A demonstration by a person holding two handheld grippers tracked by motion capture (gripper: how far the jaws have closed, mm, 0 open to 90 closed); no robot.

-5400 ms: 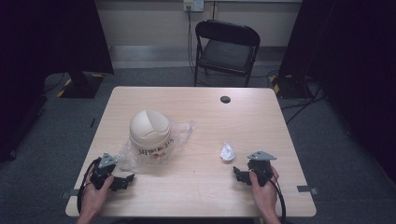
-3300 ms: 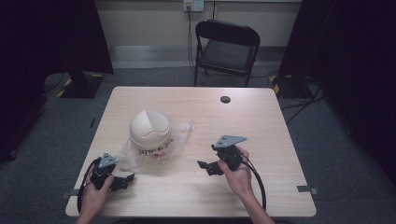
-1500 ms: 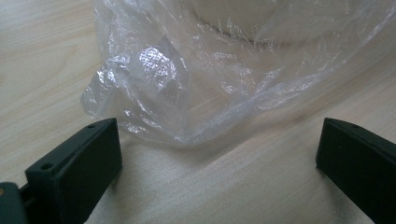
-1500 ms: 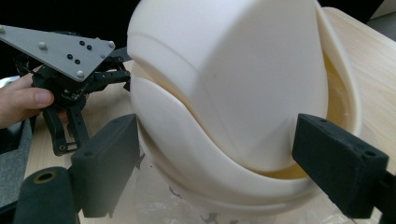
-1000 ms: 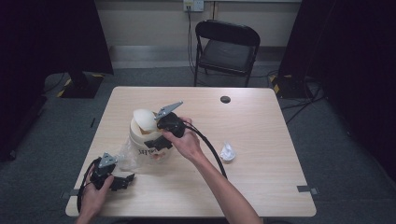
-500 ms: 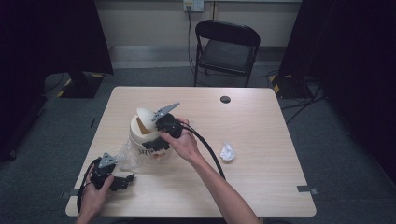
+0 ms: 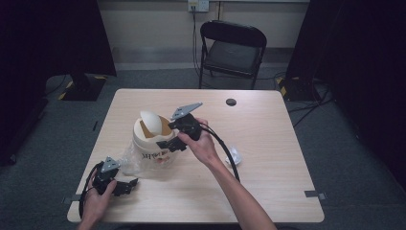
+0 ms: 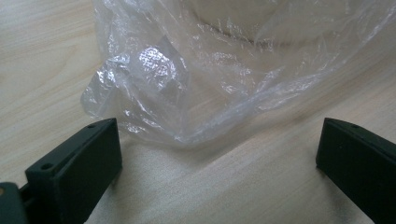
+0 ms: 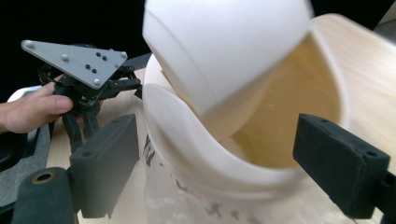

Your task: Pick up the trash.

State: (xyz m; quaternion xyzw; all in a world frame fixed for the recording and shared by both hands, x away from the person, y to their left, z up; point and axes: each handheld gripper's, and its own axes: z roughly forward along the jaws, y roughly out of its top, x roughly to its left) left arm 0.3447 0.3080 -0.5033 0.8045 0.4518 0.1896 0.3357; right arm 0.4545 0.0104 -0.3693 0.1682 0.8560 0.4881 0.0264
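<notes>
On the table (image 7: 268,139), bin (image 7: 152,141) lid tipped, right gripper (image 7: 168,143) jaws apart

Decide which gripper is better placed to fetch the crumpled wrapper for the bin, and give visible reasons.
Right, probably. The right gripper is at the bin, jaws open, and the wrapper lies on its side. The left gripper rests at the near-left corner by the plastic bag.

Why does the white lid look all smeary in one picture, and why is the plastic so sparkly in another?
In the right gripper view the swinging lid is very close to the camera and looks soft and blurred; in the left gripper view the crinkled plastic bag catches the light in bright glints; in the high view the table is evenly lit while the room around it is dark.
</notes>
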